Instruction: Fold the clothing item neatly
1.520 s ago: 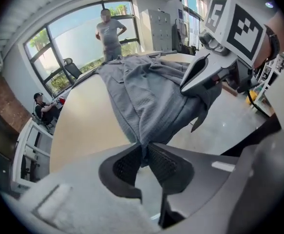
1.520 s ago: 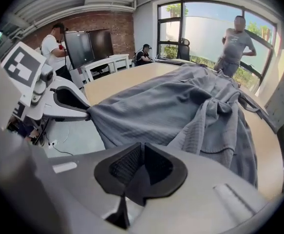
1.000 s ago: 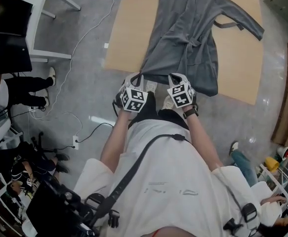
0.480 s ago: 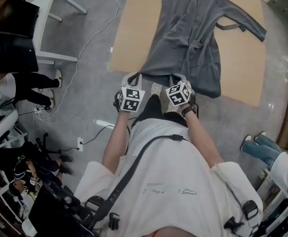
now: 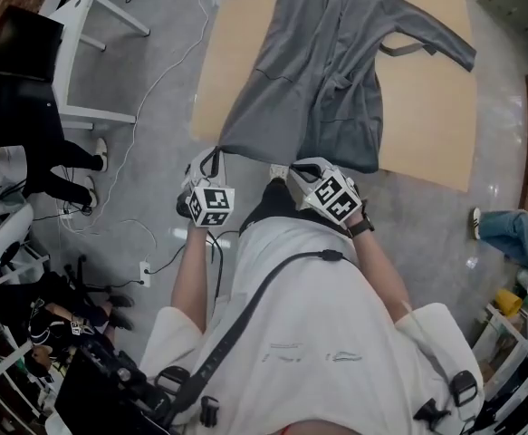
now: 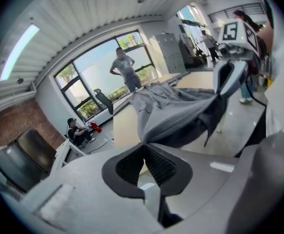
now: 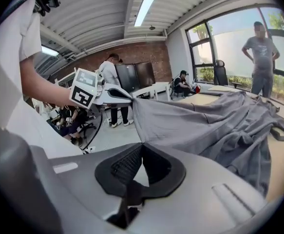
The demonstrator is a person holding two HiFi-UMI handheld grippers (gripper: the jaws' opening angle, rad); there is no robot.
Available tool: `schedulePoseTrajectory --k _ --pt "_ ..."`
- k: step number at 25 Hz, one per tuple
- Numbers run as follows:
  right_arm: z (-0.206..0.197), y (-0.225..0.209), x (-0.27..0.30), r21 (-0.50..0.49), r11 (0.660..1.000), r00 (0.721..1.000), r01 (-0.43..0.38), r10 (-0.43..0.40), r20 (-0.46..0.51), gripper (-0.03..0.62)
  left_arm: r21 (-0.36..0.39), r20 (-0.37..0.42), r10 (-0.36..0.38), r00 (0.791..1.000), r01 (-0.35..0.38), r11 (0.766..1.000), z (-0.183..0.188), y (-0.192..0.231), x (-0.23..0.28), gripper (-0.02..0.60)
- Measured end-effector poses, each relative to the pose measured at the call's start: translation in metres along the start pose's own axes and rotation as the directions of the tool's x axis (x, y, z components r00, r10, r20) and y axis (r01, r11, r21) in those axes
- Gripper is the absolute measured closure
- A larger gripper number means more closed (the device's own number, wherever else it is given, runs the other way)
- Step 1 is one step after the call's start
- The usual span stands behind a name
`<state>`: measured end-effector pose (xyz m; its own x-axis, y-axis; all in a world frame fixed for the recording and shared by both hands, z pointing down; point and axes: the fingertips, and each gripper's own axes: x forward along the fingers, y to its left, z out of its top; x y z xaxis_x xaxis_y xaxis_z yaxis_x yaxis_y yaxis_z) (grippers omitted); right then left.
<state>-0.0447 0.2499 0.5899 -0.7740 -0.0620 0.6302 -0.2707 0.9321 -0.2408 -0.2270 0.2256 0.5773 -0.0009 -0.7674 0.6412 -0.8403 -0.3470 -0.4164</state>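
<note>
The left hand-held gripper (image 6: 142, 145) and the right hand-held gripper (image 7: 142, 145) are each pinching a hem corner of the soft, creased grey garment (image 5: 322, 71), which is lying spread lengthwise on the flat tan worktop (image 5: 427, 107), its hem overhanging the near edge.

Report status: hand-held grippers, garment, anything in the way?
Left hand-held gripper and right hand-held gripper both shut on hem of grey long-sleeved fabric robe. Robe spread on tan wooden table. Loose grey belt lies beside sleeve.
</note>
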Motion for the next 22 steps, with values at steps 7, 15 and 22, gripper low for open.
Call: schedulePoseTrajectory --k 7,15,22 --pt "-0.082 0.021 0.057 0.086 0.994 0.978 -0.071 0.086 -0.189 0.583 0.205 -0.247 -0.076 0.966 0.129 0.97 -0.084 -0.06 0.038 0.568" --pt "-0.09 -0.019 0.045 0.23 0.973 0.994 0.028 -0.002 -0.113 0.52 -0.082 -0.332 -0.174 0.927 0.155 0.985 -0.105 -0.086 0.058 0.502" --pt "-0.066 -0.094 -0.051 0.406 0.893 0.97 0.192 -0.236 0.062 0.517 -0.249 -0.153 -0.206 0.966 0.164 0.954 -0.02 -0.103 0.045 0.502"
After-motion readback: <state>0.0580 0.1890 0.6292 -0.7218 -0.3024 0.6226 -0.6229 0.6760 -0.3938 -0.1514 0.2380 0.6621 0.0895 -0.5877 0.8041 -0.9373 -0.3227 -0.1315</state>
